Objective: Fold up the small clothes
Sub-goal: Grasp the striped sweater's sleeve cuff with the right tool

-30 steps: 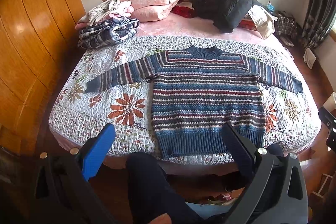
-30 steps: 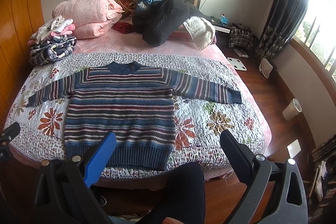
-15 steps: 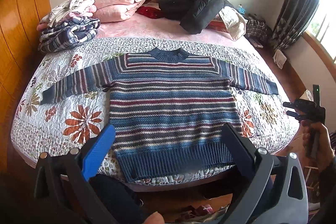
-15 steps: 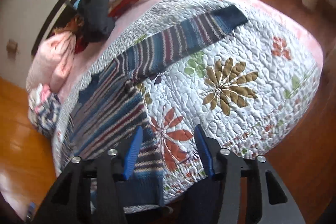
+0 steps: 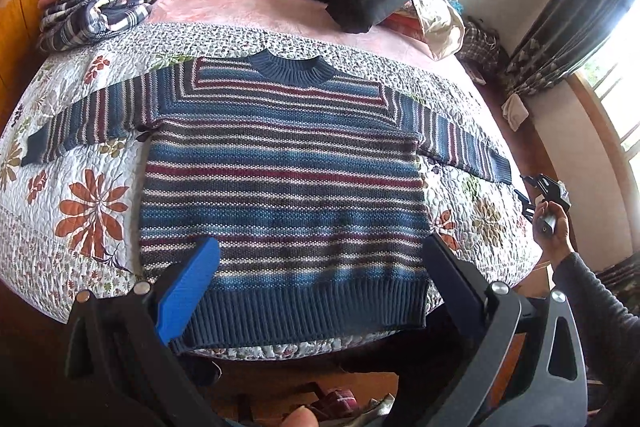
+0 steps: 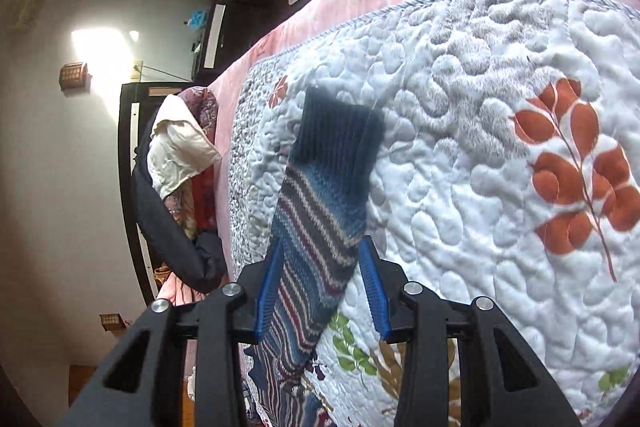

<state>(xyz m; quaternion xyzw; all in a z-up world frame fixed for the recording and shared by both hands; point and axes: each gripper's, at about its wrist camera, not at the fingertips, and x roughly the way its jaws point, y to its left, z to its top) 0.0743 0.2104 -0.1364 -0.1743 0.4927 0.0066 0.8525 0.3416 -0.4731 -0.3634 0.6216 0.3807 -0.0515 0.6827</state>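
In the left wrist view, the striped sweater point(image 5: 280, 183) lies flat on the quilt point(image 5: 80, 211) of the bed, both sleeves spread out. Your left gripper point(image 5: 320, 279) hovers over the hem with its fingers wide apart, holding nothing. Keep it ready to pin the body while the sleeve folds across.

The right wrist view shows what the other cannot: your right gripper point(image 6: 322, 291) has its fingers on both sides of the right sleeve point(image 6: 320, 211), not yet closed on it. Close them behind the dark cuff point(image 6: 340, 131), then carry the sleeve low and straight over the chest.
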